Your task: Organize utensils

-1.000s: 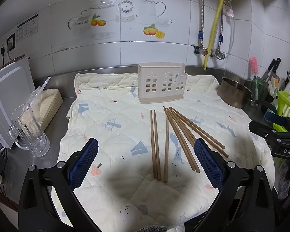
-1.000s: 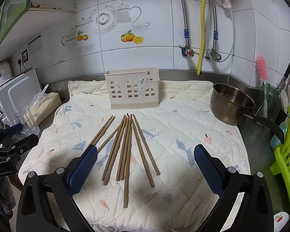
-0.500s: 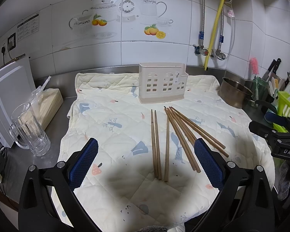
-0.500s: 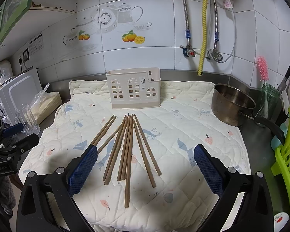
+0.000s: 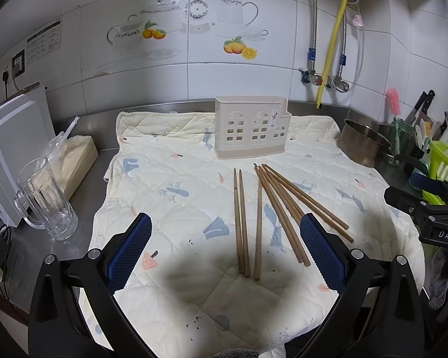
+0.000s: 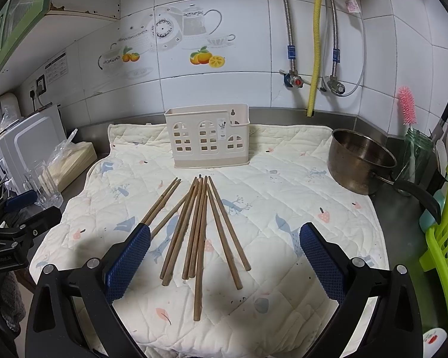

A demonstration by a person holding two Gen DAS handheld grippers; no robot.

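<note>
Several brown wooden chopsticks (image 5: 271, 214) lie fanned out on a cream quilted mat (image 5: 170, 185); they also show in the right wrist view (image 6: 198, 226). A beige plastic utensil holder (image 5: 251, 131) with window cut-outs stands upright behind them, also in the right wrist view (image 6: 207, 135). My left gripper (image 5: 225, 250) is open and empty, above the near ends of the chopsticks. My right gripper (image 6: 224, 264) is open and empty, above the near ends too. Each gripper shows at the edge of the other's view.
A glass mug (image 5: 44, 200) and a white appliance (image 5: 12, 149) stand at the left. A steel pot (image 6: 361, 161), a jar with a pink brush (image 6: 412, 137) and a green rack (image 6: 445, 238) stand at the right. The tiled wall carries pipes (image 6: 315, 44).
Both views have shifted very slightly; the chopsticks and holder lie as before. Both grippers stay open.
</note>
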